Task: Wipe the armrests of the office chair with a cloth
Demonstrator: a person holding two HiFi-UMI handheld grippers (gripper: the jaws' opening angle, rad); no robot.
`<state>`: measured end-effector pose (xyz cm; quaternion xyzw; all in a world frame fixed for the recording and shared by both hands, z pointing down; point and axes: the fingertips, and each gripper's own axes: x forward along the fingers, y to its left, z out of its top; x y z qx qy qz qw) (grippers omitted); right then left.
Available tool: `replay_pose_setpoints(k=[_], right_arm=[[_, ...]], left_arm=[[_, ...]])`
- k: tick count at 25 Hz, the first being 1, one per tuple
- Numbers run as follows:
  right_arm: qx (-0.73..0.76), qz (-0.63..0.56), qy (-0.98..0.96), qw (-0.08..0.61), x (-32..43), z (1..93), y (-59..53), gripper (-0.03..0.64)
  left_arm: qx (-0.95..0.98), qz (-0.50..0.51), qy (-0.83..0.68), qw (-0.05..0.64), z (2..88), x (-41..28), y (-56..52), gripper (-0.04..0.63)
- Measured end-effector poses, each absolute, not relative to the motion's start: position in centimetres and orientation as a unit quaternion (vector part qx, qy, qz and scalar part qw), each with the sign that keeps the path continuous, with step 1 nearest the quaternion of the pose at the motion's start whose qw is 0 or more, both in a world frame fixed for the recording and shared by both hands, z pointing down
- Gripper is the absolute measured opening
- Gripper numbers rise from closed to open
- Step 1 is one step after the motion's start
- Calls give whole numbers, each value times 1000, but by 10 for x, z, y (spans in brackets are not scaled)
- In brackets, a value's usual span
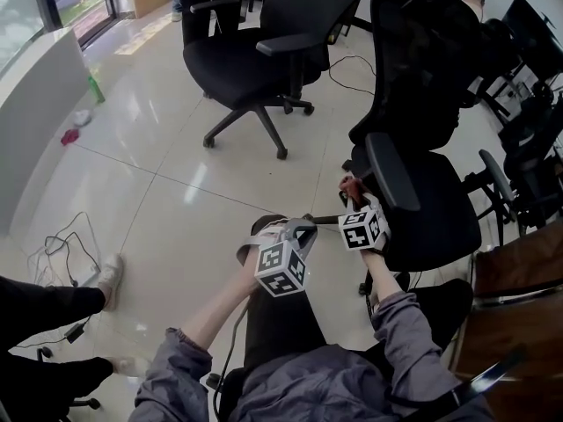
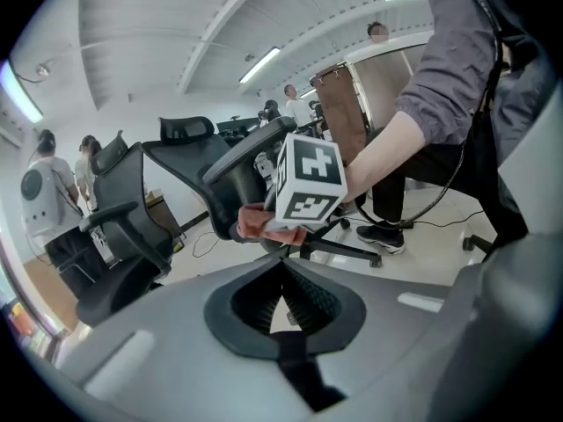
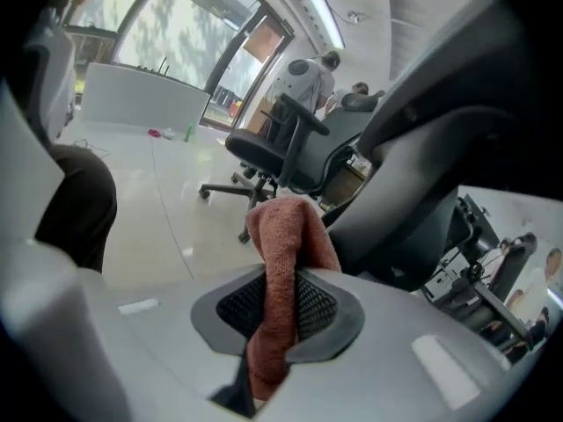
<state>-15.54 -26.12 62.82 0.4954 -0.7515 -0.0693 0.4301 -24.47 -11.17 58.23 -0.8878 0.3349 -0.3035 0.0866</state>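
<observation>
The black office chair (image 1: pixel 422 121) stands at my right, its near armrest (image 1: pixel 390 170) running toward me. My right gripper (image 1: pixel 355 199) is shut on a reddish-brown cloth (image 1: pixel 351 186) at the armrest's near end. In the right gripper view the cloth (image 3: pixel 283 262) hangs up out of the jaws beside the dark armrest (image 3: pixel 413 183). My left gripper (image 1: pixel 299 229) hovers to the left over my lap, shut with nothing in it. The left gripper view looks past its closed jaws (image 2: pixel 283 275) at the right gripper's marker cube (image 2: pixel 308 183), the cloth (image 2: pixel 255 222) and the armrest (image 2: pixel 246 156).
A second black chair (image 1: pixel 255 55) stands ahead on the tiled floor. The far armrest (image 1: pixel 497 176) and more chairs crowd the right side. A brown cabinet (image 1: pixel 519 271) is at lower right. Cables (image 1: pixel 62 253) and another person's shoe (image 1: pixel 110 280) lie at left.
</observation>
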Motion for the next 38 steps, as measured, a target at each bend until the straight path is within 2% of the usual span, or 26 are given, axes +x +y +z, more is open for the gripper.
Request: replay_pose_setpoints(k=[3,5,14,19,24,31,38], right_arm=[[461,-75,-745,477,-158,657,-259,49],[458,-84,-745,478,-163,654,-259,49],[496,-160,-753,401,-160,565,-247,50],[505,-217,-747,374,-185,548,-261,49],[506,-181,-736,412,-181,577,-270,49],[453,-147,-725,498,-178,650,-271,49],[464,-180,-738,456,-184,611,-269,51]], left_arm=[[-885,-315,328,98,587,-241,-111,17],[-883,-325,321,105,591,-239,-110,17],[-887,-328,311,97,594,-238,-108,17],[-879,-336,324,95,596,-253,-112,17],[-882,-334,319,90,598,-245,-111,17],[-883,-336,315,93,597,-243,-109,17],[-880,-341,317,94,598,-244,-109,17]])
